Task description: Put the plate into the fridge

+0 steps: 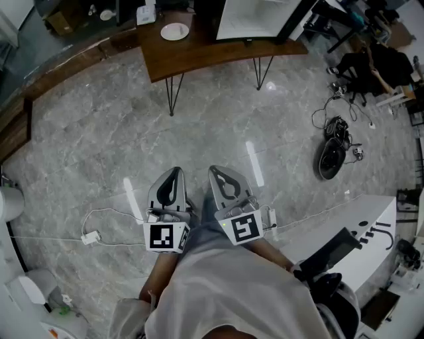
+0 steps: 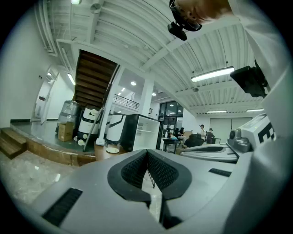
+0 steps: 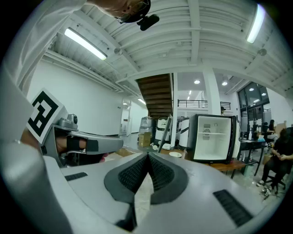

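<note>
Progress on the task is nil as we read it: the plate (image 1: 175, 31) sits on the wooden desk (image 1: 199, 56) at the far side of the marble floor (image 1: 99, 145), just beside the fridge (image 1: 255, 20), which stands open with its white interior showing (a shelf inside is plain in the right gripper view). We stand well apart from both, so every step is left: crossing the floor, taking the plate, and setting it inside the fridge.

We hold both grippers low and close to the body, side by side. The left gripper (image 1: 173, 173) has its jaws pressed together, the ribbed pads meeting at the tip, with nothing between them. The right gripper (image 1: 218, 171) is likewise closed tight on nothing; it points toward the desk, with plate and fridge ahead of it across the room. We judge that one gripper must spread its jaws before it can take the plate's rim.
</note>
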`<control>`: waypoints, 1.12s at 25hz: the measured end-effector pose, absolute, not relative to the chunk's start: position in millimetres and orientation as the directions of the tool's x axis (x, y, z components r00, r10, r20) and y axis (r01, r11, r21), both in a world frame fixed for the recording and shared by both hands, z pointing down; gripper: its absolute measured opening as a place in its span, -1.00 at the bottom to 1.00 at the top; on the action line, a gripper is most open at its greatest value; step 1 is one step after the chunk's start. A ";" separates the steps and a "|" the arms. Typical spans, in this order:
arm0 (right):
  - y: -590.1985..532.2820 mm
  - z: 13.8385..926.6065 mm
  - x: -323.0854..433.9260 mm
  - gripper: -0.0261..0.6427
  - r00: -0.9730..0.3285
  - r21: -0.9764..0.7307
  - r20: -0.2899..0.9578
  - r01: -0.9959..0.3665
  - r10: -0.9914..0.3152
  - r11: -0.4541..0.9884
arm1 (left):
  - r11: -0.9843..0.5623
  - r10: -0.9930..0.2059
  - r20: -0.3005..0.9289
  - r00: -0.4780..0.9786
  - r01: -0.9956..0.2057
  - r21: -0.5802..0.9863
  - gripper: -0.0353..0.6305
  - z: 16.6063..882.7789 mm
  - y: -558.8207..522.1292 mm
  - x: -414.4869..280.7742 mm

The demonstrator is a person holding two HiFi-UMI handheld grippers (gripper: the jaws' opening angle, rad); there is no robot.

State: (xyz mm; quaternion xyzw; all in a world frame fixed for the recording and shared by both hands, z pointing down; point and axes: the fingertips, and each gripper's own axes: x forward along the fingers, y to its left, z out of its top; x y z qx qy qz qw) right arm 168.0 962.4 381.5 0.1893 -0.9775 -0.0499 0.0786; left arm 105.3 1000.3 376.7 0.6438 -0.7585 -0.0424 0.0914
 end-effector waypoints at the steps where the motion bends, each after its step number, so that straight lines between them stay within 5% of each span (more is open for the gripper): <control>1: 942.8 378.3 178.8 -0.87 -0.915 0.136 0.139 -0.362 -0.379 0.922 | 0.162 -0.985 0.085 -0.149 -0.971 0.177 -0.84 372.8 980.7 116.3; 13: 684.7 348.2 209.1 -0.87 -0.945 0.117 0.071 -0.311 -0.320 0.943 | 0.155 -0.985 0.093 -0.146 -0.983 0.096 -0.84 350.3 715.9 145.7; 28: 437.8 359.8 192.0 -0.87 -0.965 0.087 0.152 -0.201 -0.212 0.976 | 0.196 -0.975 0.129 -0.182 -0.975 0.106 -0.84 346.4 456.1 143.4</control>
